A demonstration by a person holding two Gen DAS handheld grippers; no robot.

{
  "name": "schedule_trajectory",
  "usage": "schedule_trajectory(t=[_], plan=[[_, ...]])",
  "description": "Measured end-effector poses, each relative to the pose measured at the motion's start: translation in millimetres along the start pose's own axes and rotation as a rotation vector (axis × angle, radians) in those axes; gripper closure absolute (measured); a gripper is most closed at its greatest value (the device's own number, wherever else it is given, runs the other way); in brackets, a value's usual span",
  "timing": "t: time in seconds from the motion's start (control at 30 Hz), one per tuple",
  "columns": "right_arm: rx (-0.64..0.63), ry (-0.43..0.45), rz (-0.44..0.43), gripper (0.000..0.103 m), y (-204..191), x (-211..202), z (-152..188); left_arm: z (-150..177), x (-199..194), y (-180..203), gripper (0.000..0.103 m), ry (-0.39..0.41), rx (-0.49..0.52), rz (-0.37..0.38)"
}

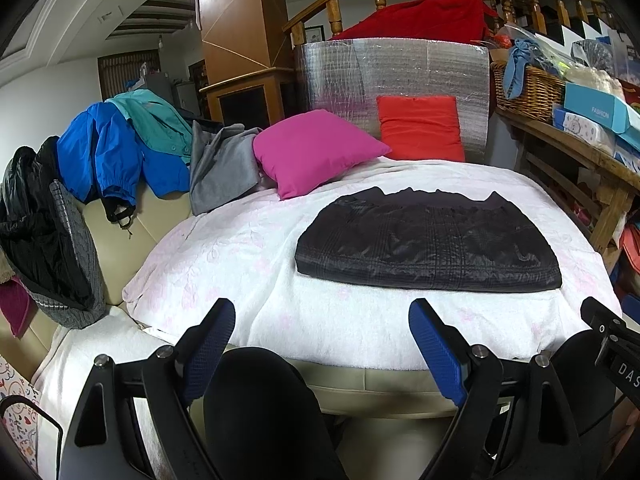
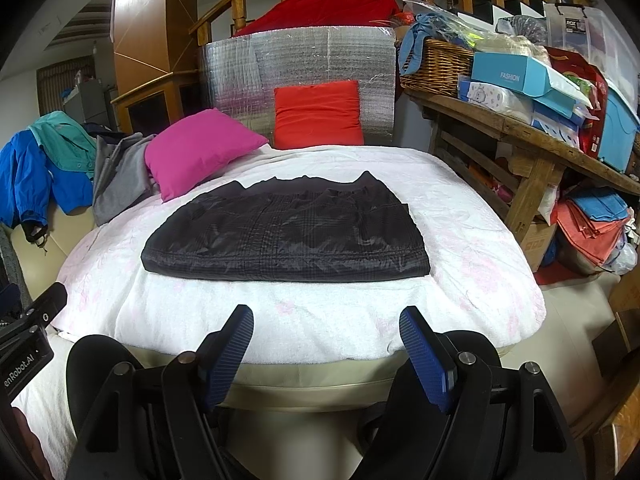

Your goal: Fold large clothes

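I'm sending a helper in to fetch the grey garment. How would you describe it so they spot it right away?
Start at the white blanket covering the seat, then look to its far left corner, where the pink cushion rests. The grey garment is slumped right beside that cushion, draped over the beige sofa back. It is plain matte grey, unlike the bright blue jacket and teal garment heaped next to it.
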State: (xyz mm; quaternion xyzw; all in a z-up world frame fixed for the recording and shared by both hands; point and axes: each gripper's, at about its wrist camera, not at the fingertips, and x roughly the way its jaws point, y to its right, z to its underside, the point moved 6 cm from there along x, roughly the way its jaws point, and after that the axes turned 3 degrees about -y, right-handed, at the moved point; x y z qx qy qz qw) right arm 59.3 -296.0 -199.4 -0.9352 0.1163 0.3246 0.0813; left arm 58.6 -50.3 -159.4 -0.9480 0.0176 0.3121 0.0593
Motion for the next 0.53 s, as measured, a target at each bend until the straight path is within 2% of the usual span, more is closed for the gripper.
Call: schedule_trajectory(t=[0.53], plan=[[0.007,-0.030,0.000,0.024,9,19,-2,-2,14,5,0.014,-0.026,-0.013,0.006]])
